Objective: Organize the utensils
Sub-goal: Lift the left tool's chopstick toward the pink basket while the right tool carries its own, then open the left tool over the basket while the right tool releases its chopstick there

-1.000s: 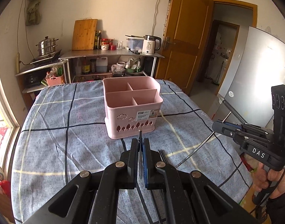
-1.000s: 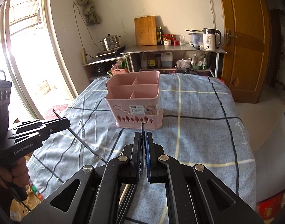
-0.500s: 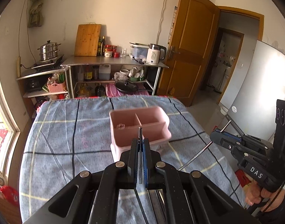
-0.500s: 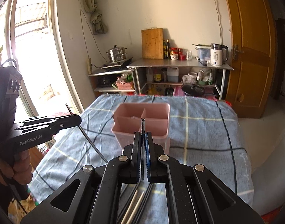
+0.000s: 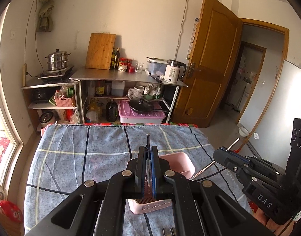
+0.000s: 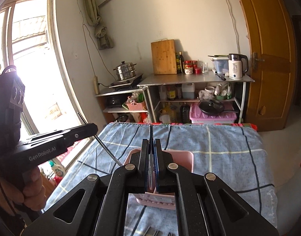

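Two grippers are each carrying one slender metal utensil above the pink caddy (image 5: 181,163), which is standing on the checked cloth (image 5: 81,157) toward the near edge of the table. I am holding the left gripper (image 5: 148,169) with its fingers pressed nearly together on a thin utensil (image 5: 148,143) whose tip is poking up past the fingertips; the right gripper (image 6: 151,161) is pinching a like utensil (image 6: 151,135) in the same way. Seen from the other side, each utensil is hanging as a long rod (image 5: 205,169) slanting down toward the caddy's rim (image 6: 107,147). I cannot tell which compartment either is aimed at, since the fingers are covering most of the caddy's top. I am judging the task to be underway: neither held utensil is seated yet, and more metal pieces (image 6: 152,231) are lying on the cloth at the near edge, waiting to be sorted. Whether the caddy is already holding anything is hidden.
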The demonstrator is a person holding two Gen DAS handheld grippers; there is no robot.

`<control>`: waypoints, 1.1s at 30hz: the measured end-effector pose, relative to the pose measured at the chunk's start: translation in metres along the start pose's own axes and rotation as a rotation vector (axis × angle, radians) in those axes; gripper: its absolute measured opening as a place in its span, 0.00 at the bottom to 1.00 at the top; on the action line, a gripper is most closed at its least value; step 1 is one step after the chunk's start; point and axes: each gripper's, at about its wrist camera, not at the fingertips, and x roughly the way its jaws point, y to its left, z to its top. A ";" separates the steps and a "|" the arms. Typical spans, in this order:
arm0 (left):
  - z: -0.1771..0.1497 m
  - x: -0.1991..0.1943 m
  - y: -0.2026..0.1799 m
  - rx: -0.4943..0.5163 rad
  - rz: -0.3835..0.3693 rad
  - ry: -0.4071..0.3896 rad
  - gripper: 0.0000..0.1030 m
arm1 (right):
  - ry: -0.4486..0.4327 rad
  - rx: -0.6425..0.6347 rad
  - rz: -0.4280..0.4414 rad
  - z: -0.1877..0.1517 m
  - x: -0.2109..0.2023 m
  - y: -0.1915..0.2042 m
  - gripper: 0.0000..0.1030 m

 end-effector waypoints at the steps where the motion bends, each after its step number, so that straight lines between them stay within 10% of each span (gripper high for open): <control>1: -0.003 0.006 0.002 -0.006 0.001 0.009 0.04 | 0.009 0.003 0.002 -0.002 0.007 0.000 0.04; 15: -0.045 0.056 0.028 -0.077 0.009 0.105 0.04 | 0.172 0.053 0.017 -0.036 0.067 -0.017 0.05; 33: -0.064 -0.017 0.022 -0.059 0.038 -0.036 0.22 | 0.100 0.047 -0.033 -0.046 0.009 -0.019 0.13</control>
